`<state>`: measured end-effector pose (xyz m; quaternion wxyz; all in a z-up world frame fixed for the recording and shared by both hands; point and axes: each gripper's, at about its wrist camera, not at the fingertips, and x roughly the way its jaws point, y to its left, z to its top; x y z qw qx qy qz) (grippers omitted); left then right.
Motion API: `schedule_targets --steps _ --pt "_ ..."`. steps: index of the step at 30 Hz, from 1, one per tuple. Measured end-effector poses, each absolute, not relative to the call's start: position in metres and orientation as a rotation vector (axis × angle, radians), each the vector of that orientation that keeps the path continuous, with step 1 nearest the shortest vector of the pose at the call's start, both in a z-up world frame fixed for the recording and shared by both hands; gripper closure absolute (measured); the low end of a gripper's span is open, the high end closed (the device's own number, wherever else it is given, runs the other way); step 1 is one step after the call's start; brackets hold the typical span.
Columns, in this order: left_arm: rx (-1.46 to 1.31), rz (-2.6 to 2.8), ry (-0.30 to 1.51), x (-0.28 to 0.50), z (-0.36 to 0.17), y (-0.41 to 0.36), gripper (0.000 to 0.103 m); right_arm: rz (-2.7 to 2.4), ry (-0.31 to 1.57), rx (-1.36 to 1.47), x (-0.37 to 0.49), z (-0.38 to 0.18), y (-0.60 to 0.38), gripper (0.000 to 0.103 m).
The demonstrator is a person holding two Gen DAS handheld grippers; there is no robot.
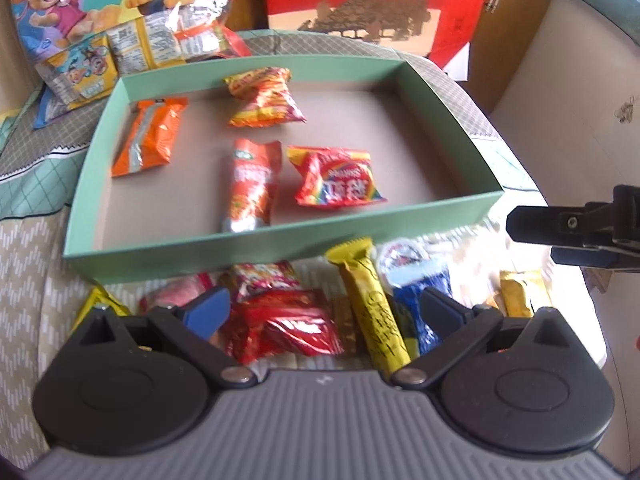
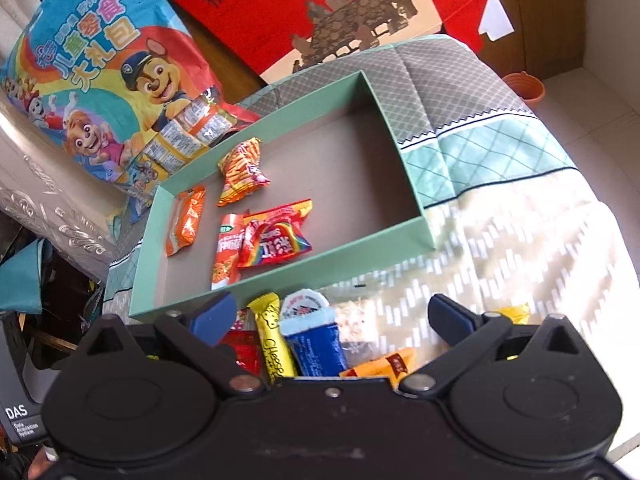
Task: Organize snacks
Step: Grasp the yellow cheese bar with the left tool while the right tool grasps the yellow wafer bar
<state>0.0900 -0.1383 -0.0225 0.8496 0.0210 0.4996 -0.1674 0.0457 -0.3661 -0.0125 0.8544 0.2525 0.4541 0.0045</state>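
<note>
The left claw [image 1: 324, 312] hangs with its blue tips apart and nothing between them, over the loose pile of snacks lying just outside the near wall of the green box [image 1: 192, 258]. A red pack [image 1: 288, 326] lies right under it, with the yellow bar [image 1: 374, 304] and a blue pack [image 1: 416, 300] just beside. The right claw [image 2: 332, 318] is also spread wide and empty, above the same pile; in its view the yellow bar [image 2: 272, 336], the blue pack [image 2: 316, 344] and an orange pack [image 2: 388, 364] lie between its tips.

Four snacks are already in the box, all in its left half: an orange pack [image 1: 150, 136], a striped bag [image 1: 262, 98], a red tube pack [image 1: 252, 184] and a rainbow pack [image 1: 334, 176] close beside it. The right half of the box floor is bare. By my count at least six packs still wait outside, so the job looks less than half done.

The surface is a quilted bed cover [image 2: 500, 148], not a table. Behind the box leans a cartoon gift bag [image 2: 100, 64] with more packs spilling from it, and a red carton [image 2: 320, 12]. The near wall of the box stands between pile and floor, so each pack must be lifted over it.
</note>
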Motion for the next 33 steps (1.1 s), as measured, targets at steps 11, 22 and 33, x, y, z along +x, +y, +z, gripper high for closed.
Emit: schedule_targets --steps 11,22,33 --pt "0.101 -0.416 1.107 0.072 -0.047 -0.167 0.000 -0.120 0.964 0.558 0.013 -0.040 -0.393 0.000" --pt "0.094 -0.454 1.145 0.074 -0.066 -0.180 0.045 -0.216 0.997 0.375 -0.004 -0.075 -0.382 0.049" --pt "0.058 -0.457 1.160 0.076 -0.074 -0.176 0.036 -0.213 0.982 0.146 0.002 -0.082 -0.352 0.046"
